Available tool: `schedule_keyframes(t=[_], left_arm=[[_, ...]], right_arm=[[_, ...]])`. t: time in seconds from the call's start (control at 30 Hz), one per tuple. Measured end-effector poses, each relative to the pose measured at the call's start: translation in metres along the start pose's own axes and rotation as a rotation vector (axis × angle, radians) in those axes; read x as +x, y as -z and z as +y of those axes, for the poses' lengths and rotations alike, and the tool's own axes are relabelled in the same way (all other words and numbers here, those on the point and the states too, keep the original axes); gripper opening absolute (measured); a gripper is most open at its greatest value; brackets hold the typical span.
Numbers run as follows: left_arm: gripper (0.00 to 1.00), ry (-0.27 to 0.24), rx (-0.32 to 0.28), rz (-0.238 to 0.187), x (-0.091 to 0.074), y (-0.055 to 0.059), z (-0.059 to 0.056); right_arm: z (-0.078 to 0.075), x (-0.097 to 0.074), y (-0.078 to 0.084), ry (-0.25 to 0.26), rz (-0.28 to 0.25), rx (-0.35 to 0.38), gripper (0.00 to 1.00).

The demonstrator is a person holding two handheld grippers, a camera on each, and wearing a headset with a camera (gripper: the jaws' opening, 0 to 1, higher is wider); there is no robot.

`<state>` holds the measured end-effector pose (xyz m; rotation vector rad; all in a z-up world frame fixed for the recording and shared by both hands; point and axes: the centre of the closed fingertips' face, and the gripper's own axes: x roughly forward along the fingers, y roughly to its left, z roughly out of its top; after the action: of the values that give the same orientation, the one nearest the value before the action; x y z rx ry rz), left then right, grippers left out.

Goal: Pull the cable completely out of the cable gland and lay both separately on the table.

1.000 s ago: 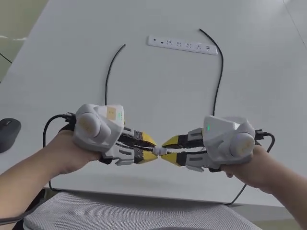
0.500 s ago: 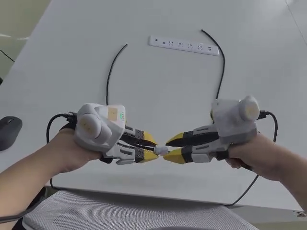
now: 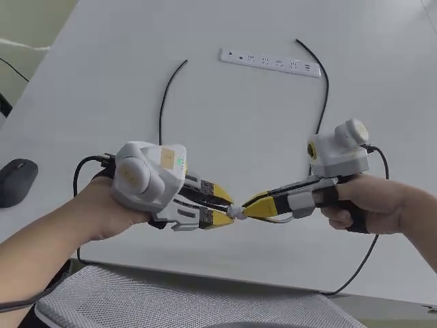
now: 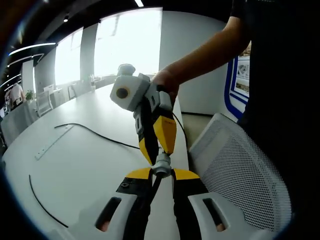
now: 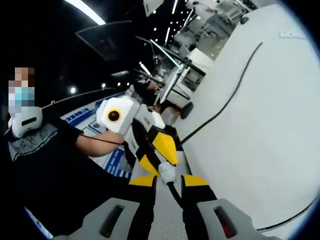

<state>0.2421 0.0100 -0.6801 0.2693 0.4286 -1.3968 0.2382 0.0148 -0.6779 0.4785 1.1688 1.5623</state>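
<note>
The white table (image 3: 259,137) in this bright, windowed room runs off past every edge. It carries a power strip (image 3: 270,63), a mouse (image 3: 15,183) and a black lead (image 3: 162,102) whose near end is lost behind the left gripper (image 3: 225,210). Above the near edge that gripper and the right gripper (image 3: 251,203) meet tip to tip, both pairs of jaws pinched in on the small white cable gland (image 3: 237,212). Yellow tips hide most of it, and the cable (image 4: 155,186) shows as a short black stretch between the jaws.
</note>
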Motion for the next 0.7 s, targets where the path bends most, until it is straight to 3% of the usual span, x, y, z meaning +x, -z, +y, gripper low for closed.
schedule_keyframes(t=[0.2,0.43,0.7], left_arm=[[0.15,0.003,0.005,-0.002,-0.0005,-0.0024,-0.0003],[0.15,0.006,0.004,0.004,-0.0009,-0.0017,0.0004],[0.15,-0.003,-0.013,0.006,-0.0038,0.0009,0.0040]], right_arm=[[0.0046,0.0011,-0.0003,-0.045,-0.020,0.025,0.09],[0.0058,0.0013,-0.0010,-0.044,-0.018,0.024,0.08],[0.0042,0.0035,-0.0046,0.070,-0.005,-0.251,0.08]])
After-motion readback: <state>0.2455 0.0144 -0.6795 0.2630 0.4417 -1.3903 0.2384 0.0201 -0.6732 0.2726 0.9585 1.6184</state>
